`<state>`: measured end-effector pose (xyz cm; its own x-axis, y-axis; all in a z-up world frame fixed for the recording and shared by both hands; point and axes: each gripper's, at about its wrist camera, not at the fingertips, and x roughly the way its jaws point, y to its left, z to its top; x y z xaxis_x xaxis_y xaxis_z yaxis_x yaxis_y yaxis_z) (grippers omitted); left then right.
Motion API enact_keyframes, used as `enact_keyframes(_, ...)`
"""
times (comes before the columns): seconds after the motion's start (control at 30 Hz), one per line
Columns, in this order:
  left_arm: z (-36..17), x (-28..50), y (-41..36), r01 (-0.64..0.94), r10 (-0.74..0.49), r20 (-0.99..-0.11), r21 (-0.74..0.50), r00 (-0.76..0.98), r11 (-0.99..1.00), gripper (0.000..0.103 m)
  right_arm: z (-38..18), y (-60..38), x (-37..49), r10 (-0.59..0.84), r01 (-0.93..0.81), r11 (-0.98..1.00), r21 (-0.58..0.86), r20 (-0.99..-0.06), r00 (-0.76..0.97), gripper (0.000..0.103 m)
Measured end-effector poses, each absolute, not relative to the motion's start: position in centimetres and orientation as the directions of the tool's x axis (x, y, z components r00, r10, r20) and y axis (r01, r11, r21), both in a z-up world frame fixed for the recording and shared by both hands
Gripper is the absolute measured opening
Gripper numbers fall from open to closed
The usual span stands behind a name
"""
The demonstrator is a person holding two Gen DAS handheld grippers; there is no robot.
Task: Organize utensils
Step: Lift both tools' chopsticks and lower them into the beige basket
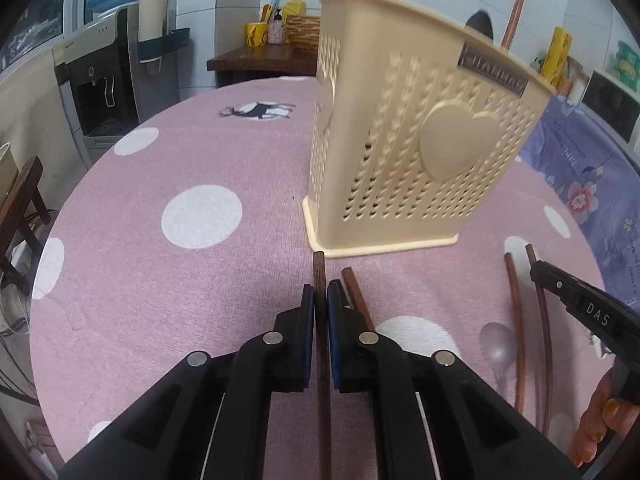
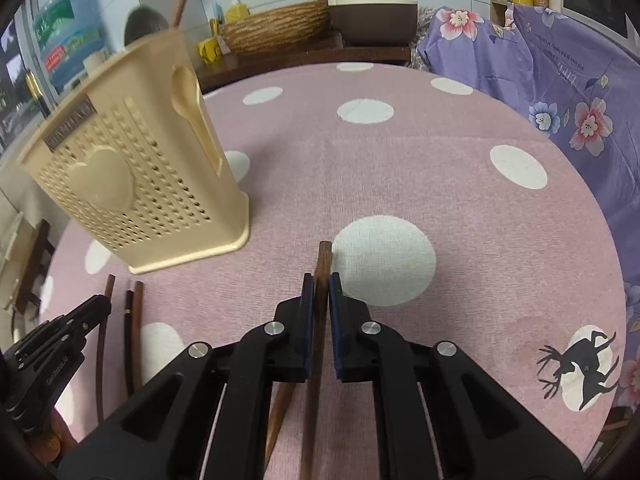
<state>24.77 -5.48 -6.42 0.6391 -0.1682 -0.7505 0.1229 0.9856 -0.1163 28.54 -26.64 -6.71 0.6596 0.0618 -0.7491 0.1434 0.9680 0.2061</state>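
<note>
My left gripper (image 1: pixel 320 292) is shut on a dark brown chopstick (image 1: pixel 319 268), whose tip pokes out past the blue pads. A second brown chopstick (image 1: pixel 354 288) lies just to its right on the cloth. The cream perforated utensil holder (image 1: pixel 420 152) stands just beyond, with a chopstick (image 1: pixel 512 20) sticking out of it. In the right wrist view my right gripper (image 2: pixel 321 280) is shut on another brown chopstick (image 2: pixel 323 256), and one more chopstick (image 2: pixel 280 408) lies under it. The holder (image 2: pixel 132 184) stands to its upper left.
Two thin reddish chopsticks (image 1: pixel 520 320) and a clear spoon (image 1: pixel 498 344) lie on the pink dotted tablecloth (image 1: pixel 160 280), beside the other gripper's finger (image 1: pixel 560 280) and a hand (image 1: pixel 600 420). A purple floral cloth (image 2: pixel 560 100) borders the table on the right.
</note>
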Motion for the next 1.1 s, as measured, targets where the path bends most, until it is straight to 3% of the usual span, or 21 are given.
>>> enact_keyframes(0.6, 4.8, 17.6, -1.8, 0.209, -0.299, -0.513, -0.226, 0.805, 0.951, 0.008, 5.8, -28.9, 17.2, 0.215, -0.091, 0.952, 0.291, -0.432, 0.876, 0.008)
enact_keyframes(1.1, 6.2, 16.2, -0.6, 0.225, -0.324, -0.478, -0.255, 0.816, 0.941, 0.008, 8.1, -28.5, 15.2, 0.256, -0.145, 0.946, 0.291, -0.392, 0.884, 0.008)
